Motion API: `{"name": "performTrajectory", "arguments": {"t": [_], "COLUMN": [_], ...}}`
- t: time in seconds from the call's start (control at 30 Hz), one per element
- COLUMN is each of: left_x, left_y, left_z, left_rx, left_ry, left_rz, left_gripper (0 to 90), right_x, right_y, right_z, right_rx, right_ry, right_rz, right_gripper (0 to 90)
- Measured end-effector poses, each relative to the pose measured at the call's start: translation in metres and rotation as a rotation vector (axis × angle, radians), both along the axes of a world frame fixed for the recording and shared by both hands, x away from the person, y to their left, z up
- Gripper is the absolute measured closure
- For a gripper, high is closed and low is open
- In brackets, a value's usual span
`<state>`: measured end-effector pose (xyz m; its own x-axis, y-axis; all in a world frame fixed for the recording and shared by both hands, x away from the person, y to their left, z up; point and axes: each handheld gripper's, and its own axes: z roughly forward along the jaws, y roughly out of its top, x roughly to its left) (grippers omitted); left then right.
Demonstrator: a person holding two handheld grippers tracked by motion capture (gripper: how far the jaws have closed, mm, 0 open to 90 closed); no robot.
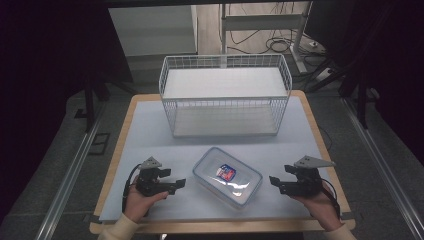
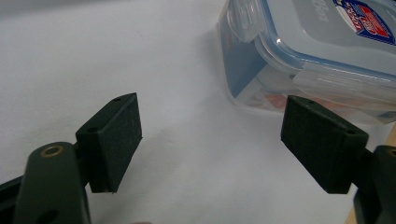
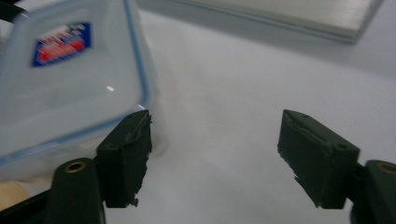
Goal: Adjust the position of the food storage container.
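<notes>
I see one plastic box point(image 1: 227, 176) lying flat on the table point(image 1: 150, 130), its lid clipped on, with a red and blue label point(image 1: 225, 173) on top. It sits between my two claws, touching neither.

My left claw point(image 1: 179, 184) is held low over the near left part of the table, pointing toward the box, which lies just beyond its tips. From the left gripper view, the left claw point(image 2: 210, 140) has its jaws spread wide with nothing between them; the box point(image 2: 317, 51) sits ahead and toward the right-hand jaw, near it, but I cannot tell whether they touch. One lid clip point(image 2: 245, 21) shows on the box's near corner.

My right claw point(image 1: 274, 183) is held low at the near right, also aimed at the box, with a small gap of table between them. In the right gripper view, the right claw point(image 3: 215, 140) is likewise wide open and empty; the box point(image 3: 70, 74) lies ahead on the left-hand jaw's side, its corner close behind that jaw.

Count: one box, two claws, one white wire basket point(image 1: 225, 95). The basket stands well beyond both claws at the far side of the table, open at the top, with nothing in it that I can make out.
</notes>
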<state>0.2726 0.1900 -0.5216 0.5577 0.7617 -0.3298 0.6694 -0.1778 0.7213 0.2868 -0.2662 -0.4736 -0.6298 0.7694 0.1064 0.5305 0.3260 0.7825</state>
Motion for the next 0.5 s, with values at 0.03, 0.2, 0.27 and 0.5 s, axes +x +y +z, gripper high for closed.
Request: {"name": "performTrajectory", "arguments": {"t": [0.03, 0.2, 0.27, 0.5], "left_x": [0.000, 0.000, 0.000, 0.000], "left_y": [0.000, -0.001, -0.001, -0.003], "left_z": [0.000, 0.000, 0.001, 0.000], "left_rx": [-0.002, -0.004, -0.003, -0.003], "left_ry": [0.002, 0.001, 0.001, 0.005], "left_rz": [0.004, 0.002, -0.001, -0.002], "left_gripper": [20.5, 20.4, 20.3, 20.3], "right_x": [-0.001, -0.007, -0.008, -0.017], "right_y": [0.003, 0.023, 0.028, 0.067], "right_z": [0.003, 0.018, 0.020, 0.035], "right_rx": [0.010, 0.031, 0.037, 0.055], "right_ry": [-0.008, -0.040, -0.044, -0.051], "right_rz": [0.004, 0.086, 0.108, 0.275], "right_gripper": [30.9, 50.3, 55.4, 78.8]}}
